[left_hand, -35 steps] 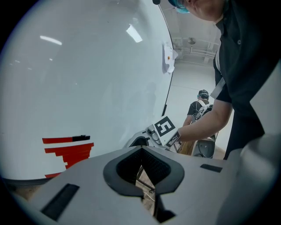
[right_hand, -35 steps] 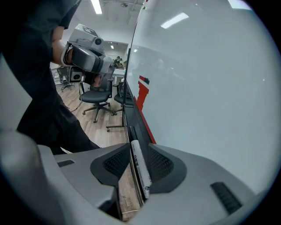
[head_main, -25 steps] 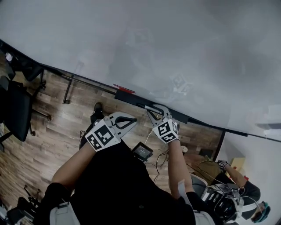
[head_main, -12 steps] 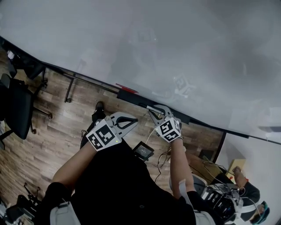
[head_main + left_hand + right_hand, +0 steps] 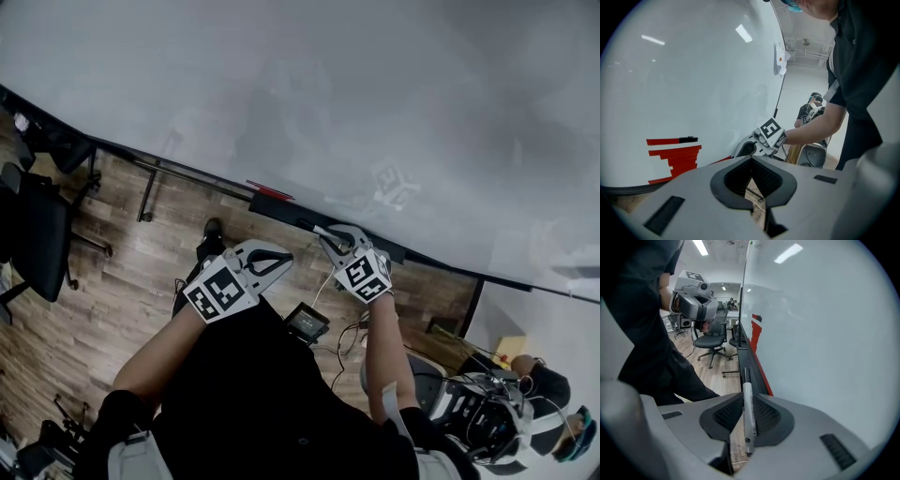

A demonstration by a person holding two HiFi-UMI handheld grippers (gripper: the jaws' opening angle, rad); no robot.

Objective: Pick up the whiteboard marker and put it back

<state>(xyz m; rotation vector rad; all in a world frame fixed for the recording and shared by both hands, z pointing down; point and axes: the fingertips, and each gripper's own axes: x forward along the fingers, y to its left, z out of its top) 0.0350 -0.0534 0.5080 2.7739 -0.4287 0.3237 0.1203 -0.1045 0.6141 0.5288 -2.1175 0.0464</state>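
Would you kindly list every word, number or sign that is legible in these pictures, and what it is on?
No text here reads clearly enough to quote.
On the whiteboard marker: faint print on the barrel, too small to read.
On the cube with square markers: black-and-white code patterns, no letters; a side label, too blurred.
On the small screen: too small to read.

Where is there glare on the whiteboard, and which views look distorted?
Left gripper view: bright ceiling-light streaks on the whiteboard; fisheye bending, dark corners. Right gripper view: the same streaks and bending; marker is sharp. Head view: only soft, hazy reflections.
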